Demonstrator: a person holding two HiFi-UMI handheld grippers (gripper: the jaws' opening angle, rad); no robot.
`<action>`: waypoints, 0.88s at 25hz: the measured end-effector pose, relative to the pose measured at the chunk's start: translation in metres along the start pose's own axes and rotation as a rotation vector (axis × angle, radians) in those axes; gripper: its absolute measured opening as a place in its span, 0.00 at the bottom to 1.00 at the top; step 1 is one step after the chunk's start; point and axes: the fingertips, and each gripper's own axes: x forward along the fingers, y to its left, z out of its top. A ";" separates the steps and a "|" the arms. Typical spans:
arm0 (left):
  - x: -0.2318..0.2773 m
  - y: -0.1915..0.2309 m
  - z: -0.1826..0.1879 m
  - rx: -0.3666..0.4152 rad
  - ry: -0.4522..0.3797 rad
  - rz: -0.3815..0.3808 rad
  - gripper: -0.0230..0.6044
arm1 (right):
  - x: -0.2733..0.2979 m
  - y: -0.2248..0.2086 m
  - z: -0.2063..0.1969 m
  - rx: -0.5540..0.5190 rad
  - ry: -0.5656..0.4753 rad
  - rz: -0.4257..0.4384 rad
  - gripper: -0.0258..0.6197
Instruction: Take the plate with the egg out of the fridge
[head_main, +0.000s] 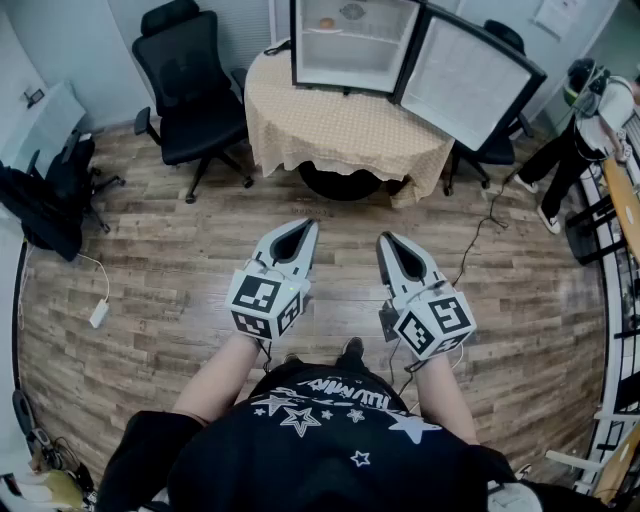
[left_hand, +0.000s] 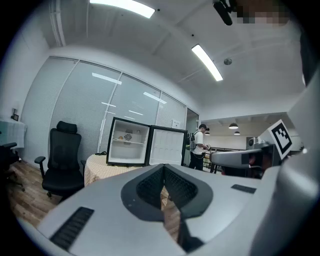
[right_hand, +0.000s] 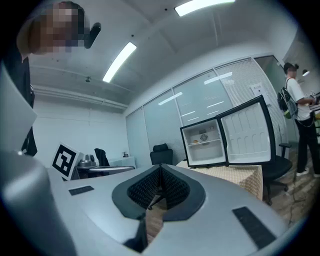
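Note:
A small fridge (head_main: 345, 45) stands with its door (head_main: 470, 80) swung wide on a round table (head_main: 340, 135) with a beige cloth, a few steps ahead of me. On its upper shelf lies a small orange-brown thing (head_main: 327, 22) beside a pale patterned plate (head_main: 352, 12); both are too small to make out further. The shelf also shows in the left gripper view (left_hand: 125, 137) and the right gripper view (right_hand: 200, 140). My left gripper (head_main: 300, 232) and right gripper (head_main: 385, 243) are held side by side over the wooden floor, far from the fridge. Both are shut with nothing in them.
A black office chair (head_main: 190, 80) stands left of the table, and another chair (head_main: 500, 150) sits behind the fridge door. A person (head_main: 585, 130) stands at the right by a desk. Dark bags (head_main: 50, 200) and a white cable (head_main: 100, 312) lie at the left.

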 end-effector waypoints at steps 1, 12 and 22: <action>0.001 0.000 0.000 0.000 -0.003 -0.007 0.05 | 0.000 0.000 -0.001 -0.003 -0.002 -0.008 0.09; -0.026 0.009 -0.008 -0.007 -0.007 -0.014 0.05 | 0.004 0.024 -0.010 0.005 -0.011 -0.022 0.09; -0.098 0.028 -0.033 -0.005 0.027 -0.018 0.05 | -0.013 0.057 -0.034 0.289 -0.151 -0.045 0.09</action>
